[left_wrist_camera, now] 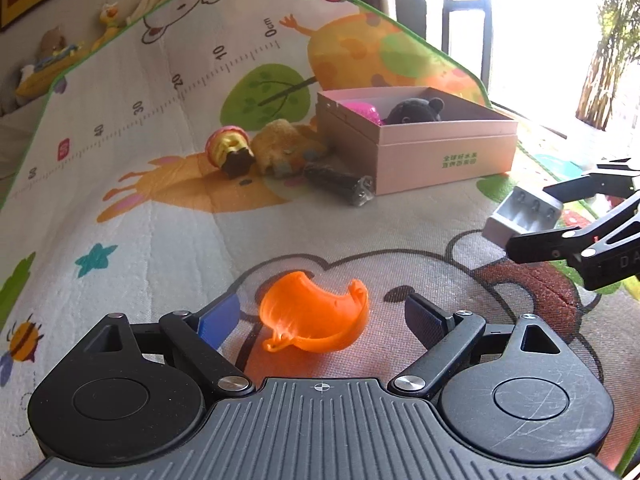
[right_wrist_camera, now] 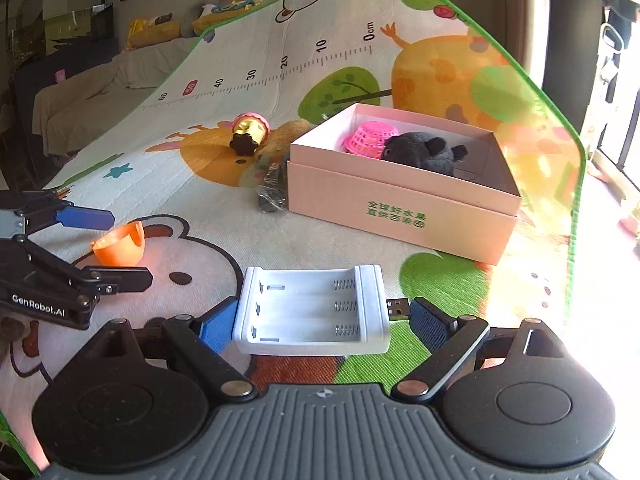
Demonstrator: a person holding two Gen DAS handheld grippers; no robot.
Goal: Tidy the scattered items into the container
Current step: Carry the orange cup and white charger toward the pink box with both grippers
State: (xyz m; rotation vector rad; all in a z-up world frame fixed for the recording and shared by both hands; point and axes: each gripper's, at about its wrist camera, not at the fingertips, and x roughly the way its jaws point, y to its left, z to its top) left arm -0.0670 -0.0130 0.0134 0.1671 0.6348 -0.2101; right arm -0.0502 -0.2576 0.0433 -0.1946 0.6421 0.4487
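White battery charger held between right claw fingers, pads at both ends, ready for carry. Orange cup on play mat, inside wide-open, empty left claw. Pink box ahead, toys beside.

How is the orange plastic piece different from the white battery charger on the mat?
The orange curved plastic shell is rounded, translucent and lies loose between the left gripper's open jaws. The white boxy battery charger is opaque, has three spring slots and a USB plug, and sits between the right gripper's jaws. Both are outside the pink cardboard box.
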